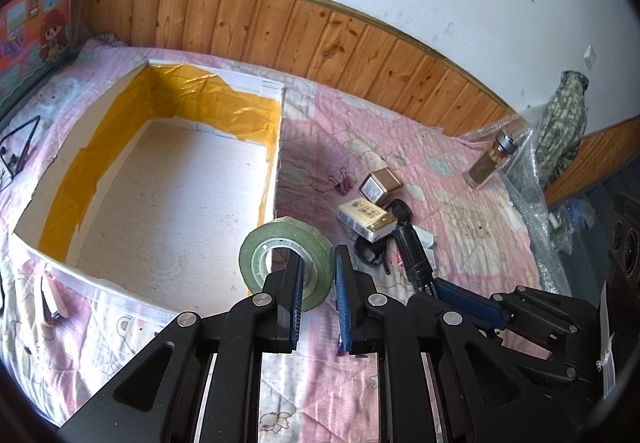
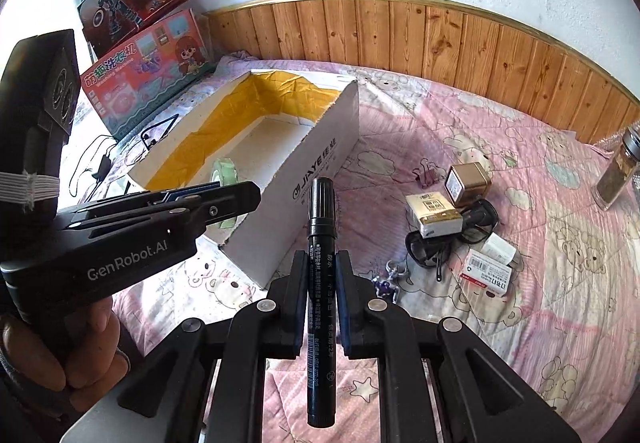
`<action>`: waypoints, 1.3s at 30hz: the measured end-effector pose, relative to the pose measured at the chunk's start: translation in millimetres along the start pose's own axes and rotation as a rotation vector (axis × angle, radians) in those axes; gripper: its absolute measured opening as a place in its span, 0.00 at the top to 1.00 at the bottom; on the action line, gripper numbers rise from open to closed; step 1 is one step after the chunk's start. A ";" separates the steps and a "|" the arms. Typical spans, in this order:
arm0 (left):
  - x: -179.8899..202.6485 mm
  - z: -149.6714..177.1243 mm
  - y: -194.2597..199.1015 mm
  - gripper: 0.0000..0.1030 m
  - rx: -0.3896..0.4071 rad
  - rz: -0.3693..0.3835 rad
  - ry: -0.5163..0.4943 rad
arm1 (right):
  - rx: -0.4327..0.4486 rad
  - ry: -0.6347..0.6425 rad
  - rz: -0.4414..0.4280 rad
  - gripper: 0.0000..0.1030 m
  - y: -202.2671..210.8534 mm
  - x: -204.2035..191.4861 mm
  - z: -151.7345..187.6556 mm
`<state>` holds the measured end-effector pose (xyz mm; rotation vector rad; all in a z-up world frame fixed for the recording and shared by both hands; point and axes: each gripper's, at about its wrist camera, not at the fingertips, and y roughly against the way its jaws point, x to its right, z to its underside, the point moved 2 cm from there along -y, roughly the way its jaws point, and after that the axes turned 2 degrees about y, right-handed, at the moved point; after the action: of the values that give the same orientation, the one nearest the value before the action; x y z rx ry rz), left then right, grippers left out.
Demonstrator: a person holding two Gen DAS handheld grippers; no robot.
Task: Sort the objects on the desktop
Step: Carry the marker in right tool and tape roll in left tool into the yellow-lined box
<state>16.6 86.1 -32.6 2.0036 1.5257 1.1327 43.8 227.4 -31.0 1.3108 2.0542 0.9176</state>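
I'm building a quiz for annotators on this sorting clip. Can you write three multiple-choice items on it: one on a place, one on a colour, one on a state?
1. Where is the gold tin?
A. in the box
B. on the quilt
C. in a gripper

2. What colour lines the white box inside?
A. yellow
B. blue
C. red

3. What does the right hand-held gripper hold?
A. nothing
B. a glass jar
C. a black marker

Key: 1 B, it lies on the pink quilt right of the box. 2 A, yellow film covers its inner walls. 3 C, the pads clamp the marker's barrel.
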 end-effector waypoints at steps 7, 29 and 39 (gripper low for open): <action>-11.1 -5.6 8.3 0.85 0.018 -0.015 0.021 | 0.008 0.044 -0.018 0.86 -1.2 -19.1 -15.3; -55.4 -30.1 28.8 0.85 0.048 -0.094 0.047 | 0.003 0.100 -0.078 0.86 -15.1 -54.2 -56.3; -78.4 -48.8 20.5 0.85 0.031 -0.144 0.057 | -0.002 0.119 -0.103 0.86 -24.9 -63.8 -76.3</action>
<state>-15.5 -1.6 -17.6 1.8622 1.6961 1.1237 -1.3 141.6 2.3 1.1625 2.1884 0.9721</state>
